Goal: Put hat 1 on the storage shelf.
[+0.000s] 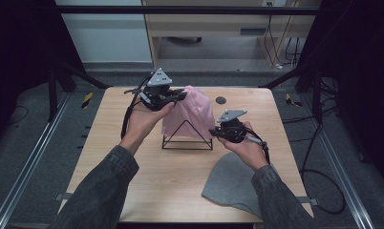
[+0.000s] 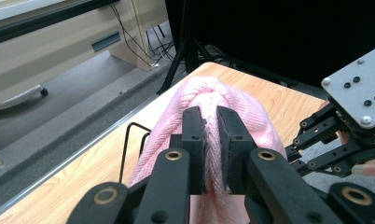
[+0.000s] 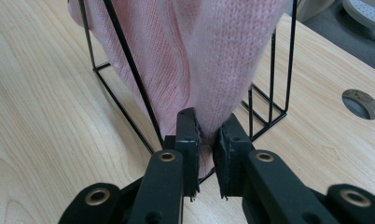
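Pink knit hat pinched between both hand-held grippers.

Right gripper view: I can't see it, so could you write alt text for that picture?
Two black jaws of the right gripper are pinched shut on the lower edge of a pink knitted hat, which hangs over a black wire stand. The stand sits on a light wooden table, which has a round hole at the right.
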